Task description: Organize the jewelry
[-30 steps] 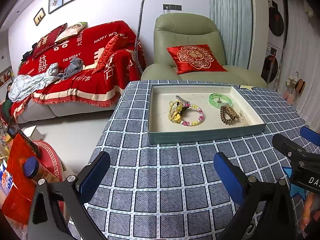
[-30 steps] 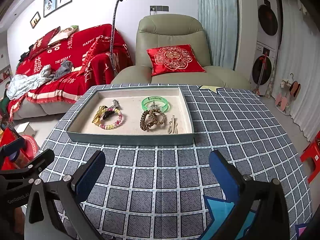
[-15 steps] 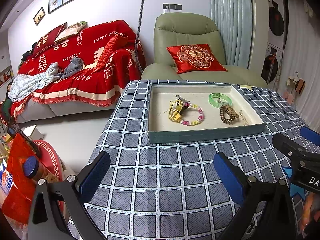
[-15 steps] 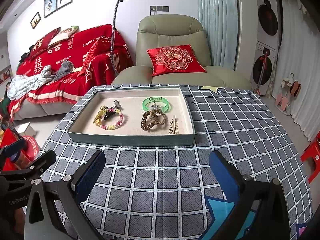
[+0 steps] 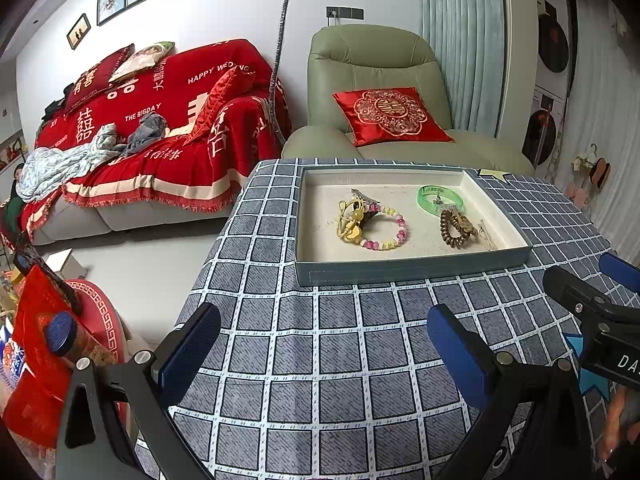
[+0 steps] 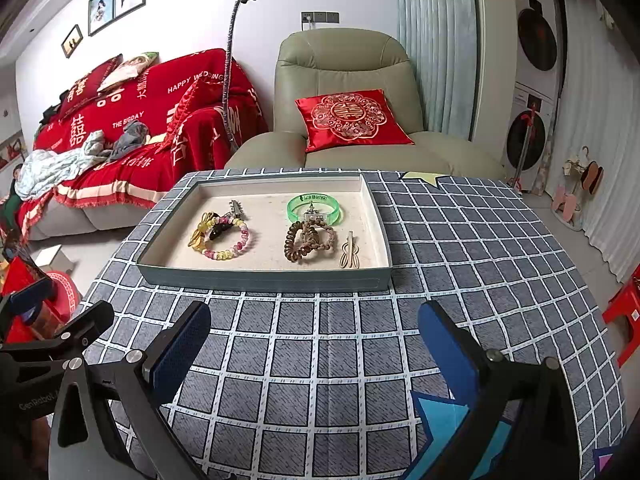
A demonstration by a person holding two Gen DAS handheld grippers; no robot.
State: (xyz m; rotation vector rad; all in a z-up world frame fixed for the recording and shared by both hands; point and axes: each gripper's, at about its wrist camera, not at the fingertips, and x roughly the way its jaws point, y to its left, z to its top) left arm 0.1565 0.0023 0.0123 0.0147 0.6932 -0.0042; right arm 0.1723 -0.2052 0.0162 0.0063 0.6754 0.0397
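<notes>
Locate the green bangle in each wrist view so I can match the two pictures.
Left wrist view: the green bangle lies right of centre, in the far right part of the tray, just beyond the brown coil hair tie.
Right wrist view: the green bangle sits near the centre, again in the tray's far right part.
Shared landmark: the red cushion on the green armchair behind the tray.

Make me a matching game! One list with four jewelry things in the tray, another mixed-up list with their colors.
Things:
1. bangle
2. beaded bracelet
3. coil hair tie
4. hair clip

Colors:
A. brown
B. pale gold
C. clear green
D. pink, white and yellow

Pairs: 1-C, 2-D, 3-A, 4-B. All four lie in the tray.
</notes>
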